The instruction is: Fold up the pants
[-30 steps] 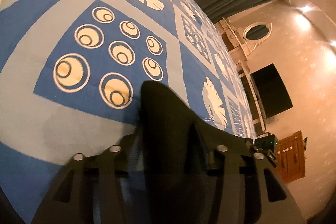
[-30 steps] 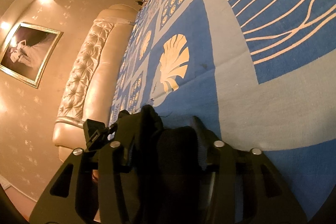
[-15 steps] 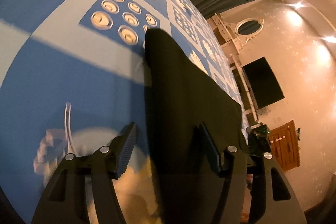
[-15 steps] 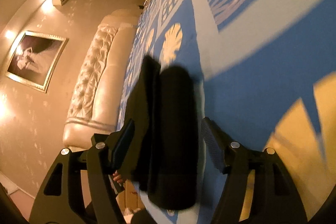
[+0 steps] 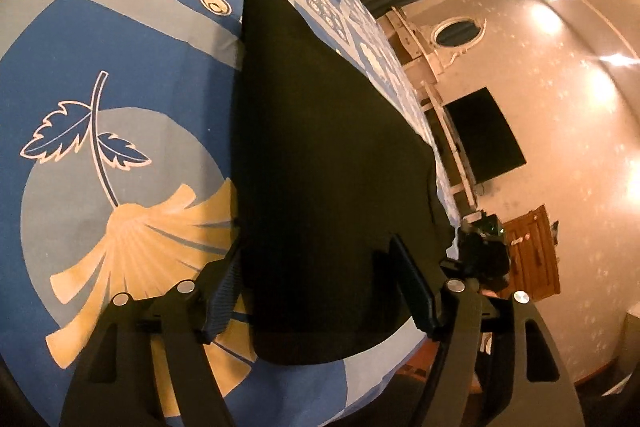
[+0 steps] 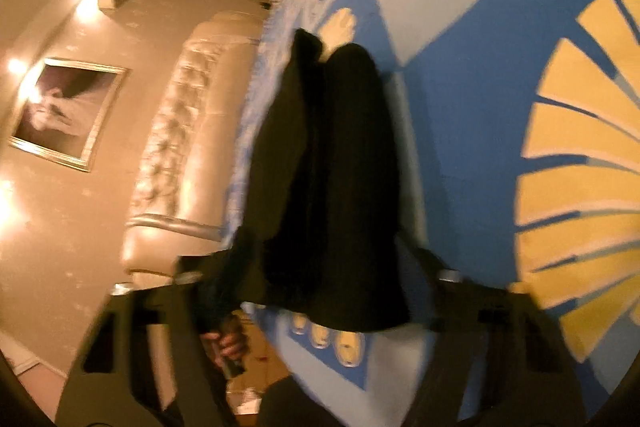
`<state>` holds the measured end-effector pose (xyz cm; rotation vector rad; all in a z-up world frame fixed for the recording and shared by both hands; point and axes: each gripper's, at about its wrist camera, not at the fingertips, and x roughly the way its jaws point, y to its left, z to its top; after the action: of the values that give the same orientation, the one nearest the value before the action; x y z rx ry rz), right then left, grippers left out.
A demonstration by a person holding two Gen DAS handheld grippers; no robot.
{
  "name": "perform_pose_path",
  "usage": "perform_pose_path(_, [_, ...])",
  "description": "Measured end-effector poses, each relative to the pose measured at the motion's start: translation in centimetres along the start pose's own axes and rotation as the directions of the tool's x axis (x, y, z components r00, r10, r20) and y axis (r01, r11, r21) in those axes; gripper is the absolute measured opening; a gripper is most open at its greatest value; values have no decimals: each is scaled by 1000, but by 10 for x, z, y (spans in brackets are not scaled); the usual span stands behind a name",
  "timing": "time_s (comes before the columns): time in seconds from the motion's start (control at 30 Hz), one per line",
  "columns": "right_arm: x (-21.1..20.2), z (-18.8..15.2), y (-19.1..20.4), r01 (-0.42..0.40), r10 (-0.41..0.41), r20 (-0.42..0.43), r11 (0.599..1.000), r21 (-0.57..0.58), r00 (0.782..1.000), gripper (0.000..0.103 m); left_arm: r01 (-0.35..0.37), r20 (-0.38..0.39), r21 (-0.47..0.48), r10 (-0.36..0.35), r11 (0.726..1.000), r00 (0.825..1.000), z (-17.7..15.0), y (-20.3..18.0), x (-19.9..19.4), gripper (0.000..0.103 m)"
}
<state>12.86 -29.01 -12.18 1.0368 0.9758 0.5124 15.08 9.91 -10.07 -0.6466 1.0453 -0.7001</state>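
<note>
The black pants (image 5: 320, 167) lie folded in a long strip on the blue patterned bedspread (image 5: 120, 39). In the left wrist view my left gripper (image 5: 320, 283) is open, its fingers (image 5: 412, 287) on either side of the near end of the pants and not clamping them. In the right wrist view the pants (image 6: 336, 187) stretch away from my right gripper (image 6: 320, 291), which is open with its fingers spread wide beside the cloth. That view is blurred by motion.
The bedspread (image 6: 480, 107) covers a bed with a tufted cream headboard (image 6: 180, 147). A wall with a dark screen (image 5: 484, 135), an oval mirror (image 5: 456, 35) and a wooden cabinet (image 5: 532, 251) lies beyond the bed's edge. A framed picture (image 6: 64, 111) hangs on the other wall.
Both grippers, shut on the pants a second ago, have opened and pulled back. The pants now lie released on the bedspread, with more of their length showing.
</note>
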Motion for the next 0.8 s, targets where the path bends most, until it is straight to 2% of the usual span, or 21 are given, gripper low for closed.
perform_pose_path(0.03, [0, -1, -4, -5, 5, 0, 1000, 10, 1000, 44, -19, -4, 12, 19, 1000, 1000, 1, -1, 1, 63])
perform_pose_path(0.1, [-2, -2, -9, -13, 13, 1, 1000, 17, 1000, 38, -43, -10, 14, 43, 999, 999, 2, -2, 3, 56])
perform_pose_path(0.17, [-4, -3, -7, -11, 11, 4, 1000, 4, 1000, 34, -52, -3, 6, 52, 999, 999, 2, -1, 2, 46])
perform_pose_path(0.27, [-8, -2, -1, -14, 14, 4, 1000, -13, 1000, 30, -72, 0, 16, 72, 997, 997, -1, -4, 0, 41])
perform_pose_path(0.43, [-17, -2, 3, -21, 21, -1, 999, -31, 1000, 27, -94, -10, 5, 94, 996, 996, 0, -7, 1, 38])
perform_pose_path(0.53, [-15, -3, -11, -9, 9, -8, 1000, -7, 1000, 27, -107, -10, 35, 108, 994, 994, -1, -6, 4, 38])
perform_pose_path(0.67, [-14, -2, -30, -42, 41, 15, 999, 33, 999, 25, -95, 1, 42, 95, 995, 995, -3, -3, 5, 38])
perform_pose_path(0.8, [-13, -2, -30, -45, 45, 15, 998, 33, 999, 25, -90, 4, 46, 89, 995, 996, -2, -2, 6, 39])
